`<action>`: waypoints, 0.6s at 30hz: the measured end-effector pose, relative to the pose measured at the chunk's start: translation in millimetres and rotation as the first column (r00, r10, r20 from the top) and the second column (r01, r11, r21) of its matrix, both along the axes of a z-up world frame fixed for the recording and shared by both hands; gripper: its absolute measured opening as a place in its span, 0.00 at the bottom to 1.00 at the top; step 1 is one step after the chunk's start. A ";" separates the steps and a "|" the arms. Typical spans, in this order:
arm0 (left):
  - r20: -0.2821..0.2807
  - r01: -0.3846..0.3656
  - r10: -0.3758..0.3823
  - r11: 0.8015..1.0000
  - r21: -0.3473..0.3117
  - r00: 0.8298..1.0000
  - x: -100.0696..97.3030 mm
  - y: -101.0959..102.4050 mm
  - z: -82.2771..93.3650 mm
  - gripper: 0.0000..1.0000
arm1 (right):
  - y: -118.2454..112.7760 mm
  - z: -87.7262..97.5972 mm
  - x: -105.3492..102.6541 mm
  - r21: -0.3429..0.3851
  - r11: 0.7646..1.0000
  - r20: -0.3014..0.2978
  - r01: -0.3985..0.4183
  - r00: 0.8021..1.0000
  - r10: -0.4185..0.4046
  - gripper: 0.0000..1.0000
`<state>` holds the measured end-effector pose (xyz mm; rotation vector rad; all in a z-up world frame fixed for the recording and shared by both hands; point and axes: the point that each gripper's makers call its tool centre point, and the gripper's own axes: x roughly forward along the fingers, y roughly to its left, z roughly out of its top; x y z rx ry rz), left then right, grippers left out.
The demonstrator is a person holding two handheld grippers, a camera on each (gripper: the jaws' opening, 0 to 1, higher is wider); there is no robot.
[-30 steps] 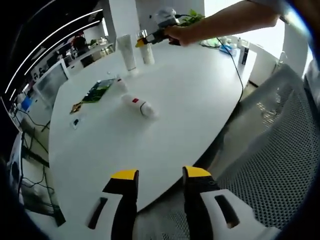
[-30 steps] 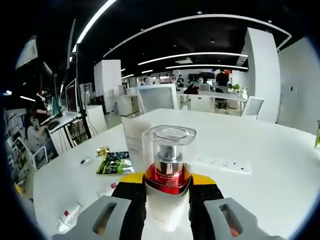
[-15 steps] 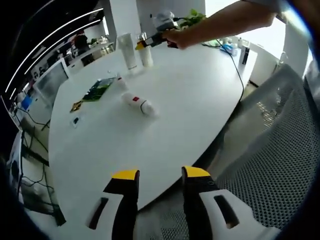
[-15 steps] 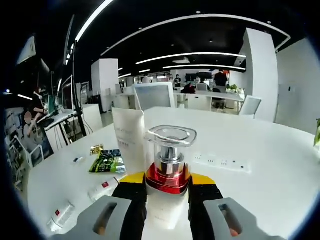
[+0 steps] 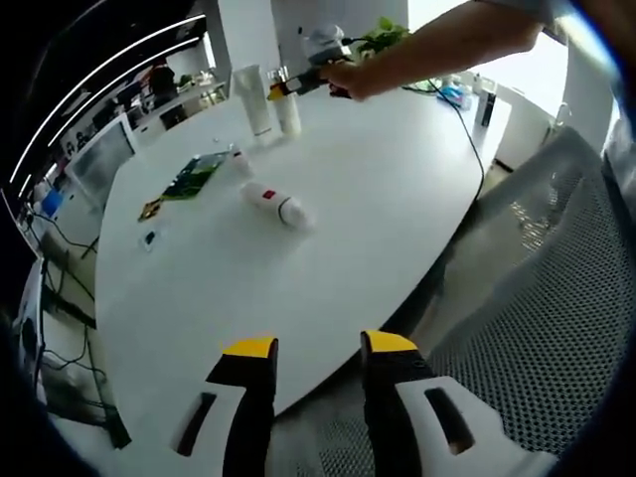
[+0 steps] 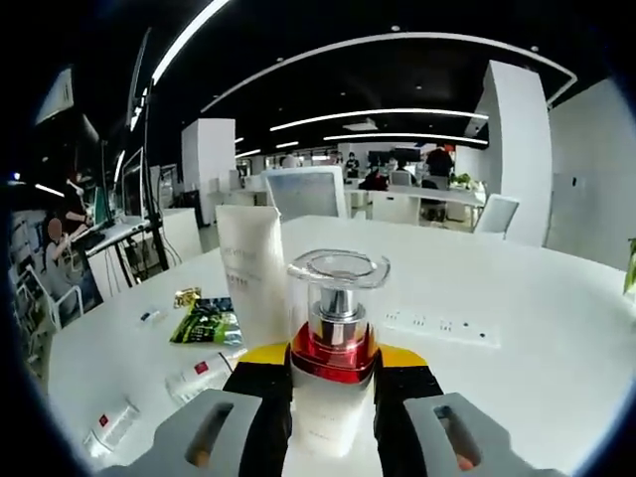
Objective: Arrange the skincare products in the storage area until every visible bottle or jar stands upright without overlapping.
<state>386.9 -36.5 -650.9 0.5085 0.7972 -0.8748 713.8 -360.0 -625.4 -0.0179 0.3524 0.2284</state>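
Pump bottle (image 6: 336, 348) held upright between the closed right gripper (image 6: 334, 373), brought closer beside the standing tube (image 6: 250, 273) over the last second | left gripper (image 5: 316, 348) open, idle | fallen bottle (image 5: 278, 207) unrighted

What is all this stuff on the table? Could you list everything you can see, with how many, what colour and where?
Table: one, white, round-edged, under everything.
Pump bottle: one, white body, red collar, clear cap, upright between the right tool's jaws.
Tall tube: one, white, standing upright just beside the pump bottle.
Lying bottle: one, white with a red mark, on its side mid-table.
Small tube: one, white with a red mark, lying flat near the green packet.
Green packet: one, flat on the table.
Power strip: one, white, set in the table.
Mesh chair: one, grey, beside the table edge.
Left tool: black with yellow tips, open, off the table edge.
Right tool: same colours, clamped on the pump bottle.
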 end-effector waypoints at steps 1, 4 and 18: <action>-0.001 -0.001 0.001 1.000 -0.001 1.000 0.0 -0.1 0.1 0.31 | 0.9 0.3 -0.6 -0.005 1.000 0.006 -0.003 1.000 0.003 0.24; -0.002 0.001 -0.001 1.000 0.002 1.000 -0.5 0.2 -0.3 0.31 | 3.1 -0.1 -0.1 -0.016 1.000 0.019 -0.014 1.000 0.014 0.25; -0.003 0.002 -0.002 1.000 0.006 1.000 -0.6 0.8 -1.0 0.30 | 3.1 2.5 -3.4 0.001 1.000 0.111 -0.017 0.994 0.017 0.25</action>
